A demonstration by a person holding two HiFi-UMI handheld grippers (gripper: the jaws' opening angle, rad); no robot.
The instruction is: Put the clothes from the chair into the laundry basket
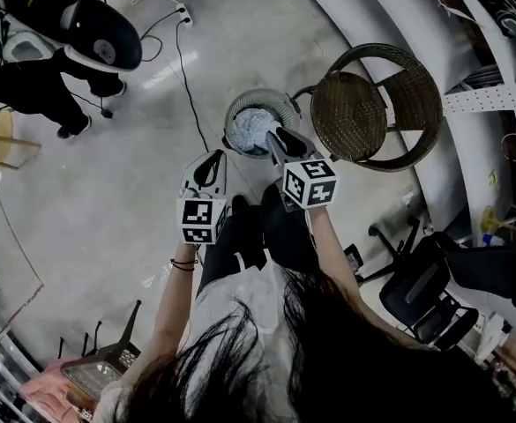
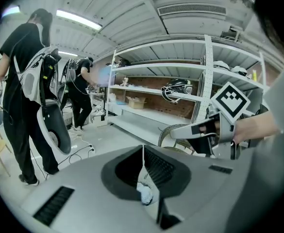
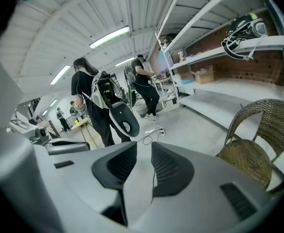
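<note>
The round laundry basket [image 1: 240,104] stands on the floor with pale blue clothes [image 1: 250,129] piled in it. To its right, the wicker chair [image 1: 355,113] has a bare seat; it also shows in the right gripper view as the wicker chair [image 3: 251,152]. My right gripper [image 1: 273,136] hangs over the basket's near edge, and its jaws [image 3: 144,152] stand a little apart with nothing between them. My left gripper [image 1: 212,160] is just left of the basket, and its jaws [image 2: 142,152] are pressed together. A small pale scrap [image 2: 144,194] shows low at their base; I cannot tell what it is.
A person with a backpack device [image 1: 59,55] stands at the far left, with a cable and power strip [image 1: 183,14] on the floor nearby. White shelving [image 1: 491,100] runs along the right. A black office chair [image 1: 434,293] is at my right, near my legs.
</note>
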